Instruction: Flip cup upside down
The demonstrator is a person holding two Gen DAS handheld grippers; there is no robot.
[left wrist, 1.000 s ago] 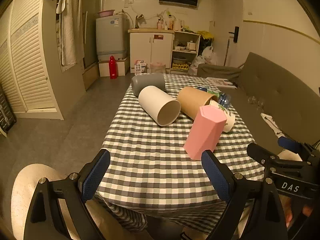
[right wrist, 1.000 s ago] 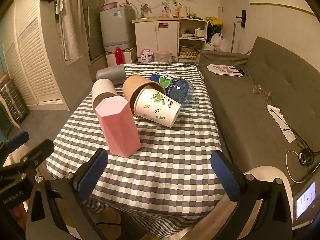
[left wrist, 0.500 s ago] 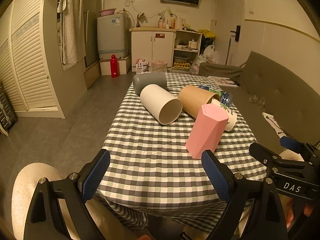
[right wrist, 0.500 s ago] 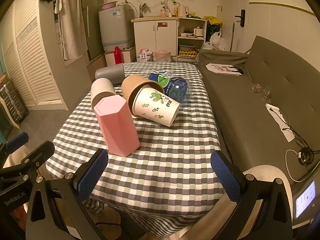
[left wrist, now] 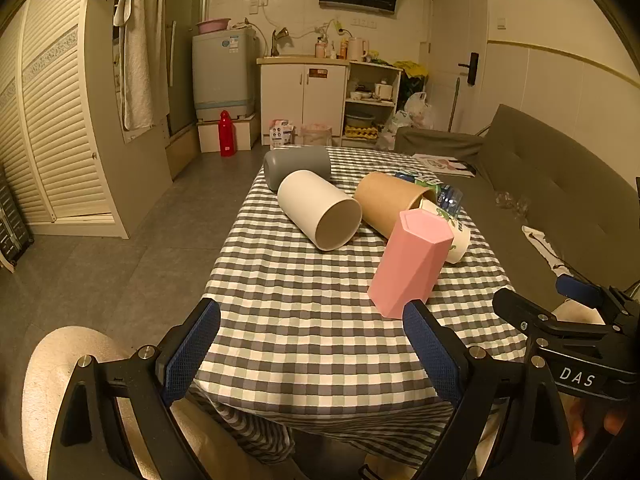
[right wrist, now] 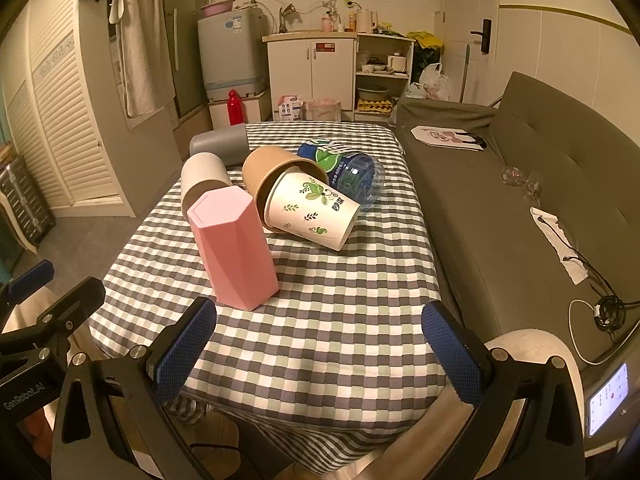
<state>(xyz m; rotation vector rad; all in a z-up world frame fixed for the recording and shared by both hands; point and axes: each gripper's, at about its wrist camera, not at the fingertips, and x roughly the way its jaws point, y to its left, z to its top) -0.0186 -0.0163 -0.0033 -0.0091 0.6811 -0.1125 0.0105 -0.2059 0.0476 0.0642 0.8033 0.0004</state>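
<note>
A grey sofa (right wrist: pixel 520 184) is running along the right edge of the checked tablecloth (right wrist: pixel 320 320). Both grippers are hovering off the near edge, the left gripper (left wrist: pixel 312 344) and the right gripper (right wrist: pixel 320 344) each holding its jaws wide apart around nothing. The pink hexagonal cup (right wrist: pixel 234 248) is standing (closed end up) towards the near left corner. Behind it, a white cup (left wrist: pixel 320 210), a grey cup (left wrist: pixel 296 164), a brown paper cup (left wrist: pixel 386 202) with a leaf-printed paper cup (right wrist: pixel 310 210) tucked inside, and a blue water bottle (right wrist: pixel 348 172) are lying on their sides.
</note>
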